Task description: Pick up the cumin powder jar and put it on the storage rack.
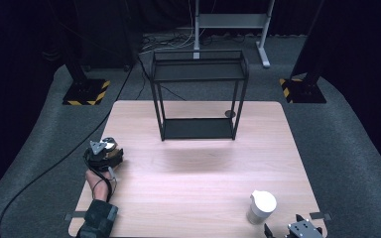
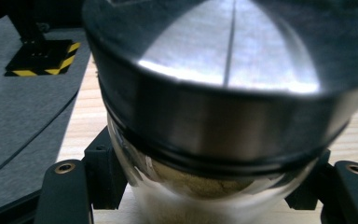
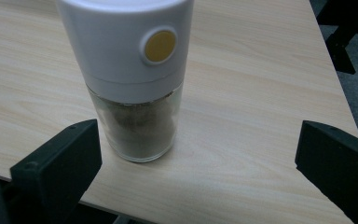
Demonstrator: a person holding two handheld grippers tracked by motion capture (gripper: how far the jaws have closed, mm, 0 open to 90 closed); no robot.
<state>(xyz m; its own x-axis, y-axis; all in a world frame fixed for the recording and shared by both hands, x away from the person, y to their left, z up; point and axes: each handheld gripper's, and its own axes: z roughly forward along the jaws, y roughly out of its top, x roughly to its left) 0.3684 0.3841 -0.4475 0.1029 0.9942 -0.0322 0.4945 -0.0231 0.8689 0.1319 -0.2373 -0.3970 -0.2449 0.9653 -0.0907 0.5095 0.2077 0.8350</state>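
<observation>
A glass jar [image 2: 214, 93] with a brushed steel lid and brownish contents stands near the table's left edge, its lid [image 1: 110, 145] glinting in the high view. My left gripper [image 1: 105, 152] is shut on it, a black finger [image 2: 63, 186] pressing each side of the glass. A white grinder [image 1: 261, 207] with a yellow button and a clear base holding dark grounds [image 3: 137, 126] stands upright near the front right corner. My right gripper [image 3: 196, 163] is open just behind the grinder, jaws wide apart and touching nothing; it sits at the table's front edge [image 1: 284, 227].
A black two-shelf metal rack [image 1: 198, 94] stands at the back middle of the wooden table [image 1: 193, 168]. Grey carpet surrounds the table, with a cable [image 1: 44, 173] on the left and yellow-striped stand bases [image 1: 87, 92] behind.
</observation>
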